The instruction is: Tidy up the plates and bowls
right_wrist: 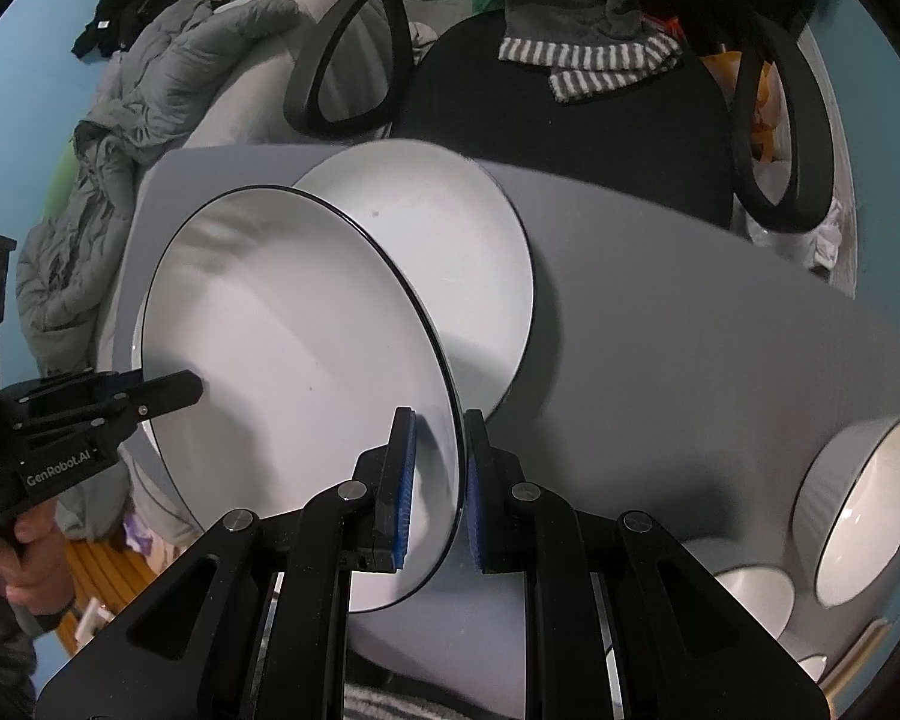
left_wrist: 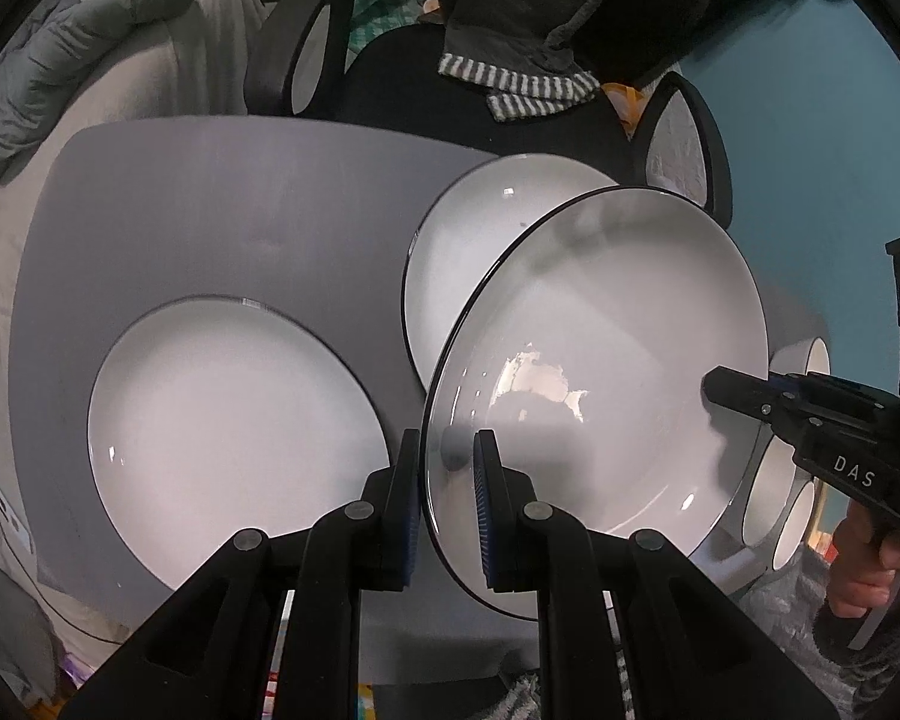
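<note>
Gripping one plate [left_wrist: 600,360] by opposite rims, both the left gripper [left_wrist: 447,510] and right gripper [right_wrist: 438,492] hold it clamped; no stack shows yet, bowls [right_wrist: 870,510] beyond remain.

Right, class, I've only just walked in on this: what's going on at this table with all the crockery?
A person holds a two-finger gripper in each hand, and both are clamped on opposite edges of one black-rimmed white plate, carrying it lifted and tilted above the grey table. The left gripper pinches one rim, the right gripper the other. Two more plates lie flat: one behind and one beside. Bowls wait at the table's edge.
</note>
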The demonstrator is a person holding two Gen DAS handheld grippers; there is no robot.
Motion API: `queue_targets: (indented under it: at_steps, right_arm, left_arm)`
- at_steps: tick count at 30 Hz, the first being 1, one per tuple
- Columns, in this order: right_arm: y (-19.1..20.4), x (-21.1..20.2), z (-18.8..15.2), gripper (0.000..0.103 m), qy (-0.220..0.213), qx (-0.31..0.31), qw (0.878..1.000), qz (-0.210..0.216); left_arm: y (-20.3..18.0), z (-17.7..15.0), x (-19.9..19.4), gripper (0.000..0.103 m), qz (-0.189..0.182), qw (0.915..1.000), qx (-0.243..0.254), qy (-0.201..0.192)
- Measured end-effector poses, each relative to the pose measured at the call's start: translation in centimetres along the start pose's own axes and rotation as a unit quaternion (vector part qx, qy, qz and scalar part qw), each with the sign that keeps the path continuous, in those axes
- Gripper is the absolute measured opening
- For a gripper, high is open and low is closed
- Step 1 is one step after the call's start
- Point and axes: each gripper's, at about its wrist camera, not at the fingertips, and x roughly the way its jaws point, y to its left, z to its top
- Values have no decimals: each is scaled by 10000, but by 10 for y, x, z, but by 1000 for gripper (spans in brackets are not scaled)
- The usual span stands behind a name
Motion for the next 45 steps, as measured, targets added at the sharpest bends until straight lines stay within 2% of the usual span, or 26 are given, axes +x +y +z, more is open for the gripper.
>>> queue_targets:
  at_steps: [9, 20, 34, 45]
  right_arm:
    - [-4, 8, 28, 15, 69, 7, 10000, -5]
    - [-14, 19, 47, 15, 193, 105, 9998, 33]
    - [-19, 41, 52, 16, 429, 93, 9990, -30]
    - [-18, 45, 56, 16, 479, 59, 9988, -81]
  left_arm:
    - [1, 21, 10, 14, 74, 10000, -12, 65]
    - [3, 32, 21, 15, 161, 9997, -91, 164]
    - [4, 36, 39, 16, 302, 9986, -219, 379]
    - [4, 45, 46, 18, 368, 9983, -253, 387]
